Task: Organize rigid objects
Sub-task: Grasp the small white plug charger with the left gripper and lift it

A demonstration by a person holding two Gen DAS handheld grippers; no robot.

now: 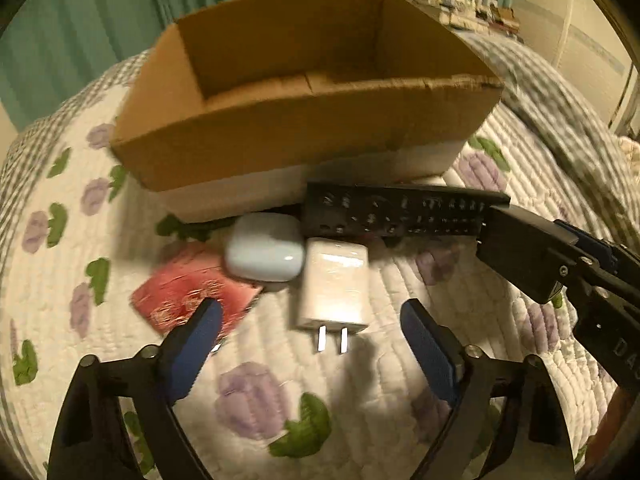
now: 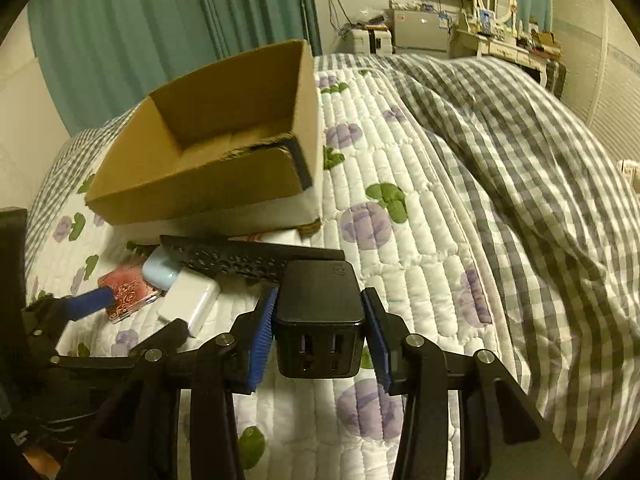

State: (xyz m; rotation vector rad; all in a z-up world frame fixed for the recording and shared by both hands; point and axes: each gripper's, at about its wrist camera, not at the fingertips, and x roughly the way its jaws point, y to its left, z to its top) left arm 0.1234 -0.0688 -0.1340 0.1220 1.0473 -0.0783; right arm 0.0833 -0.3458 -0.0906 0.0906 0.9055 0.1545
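Note:
An open cardboard box (image 1: 304,120) stands on the quilted bed; it also shows in the right wrist view (image 2: 200,184). In front of it lie a black remote (image 1: 392,212), a pale blue case (image 1: 264,248), a white plug charger (image 1: 336,284) and a red patterned box (image 1: 188,292). My left gripper (image 1: 312,332) is open, its fingers either side of the white charger's prongs. My right gripper (image 2: 320,320) is shut on a black charger block (image 2: 320,312), held beside the remote's end; it also shows in the left wrist view (image 1: 524,252).
A grey checked duvet (image 2: 520,168) is heaped over the right of the bed. The floral quilt (image 2: 400,208) runs past the box. Green curtains (image 2: 140,32) hang behind, and a dresser with a mirror (image 2: 496,0) stands at the far wall.

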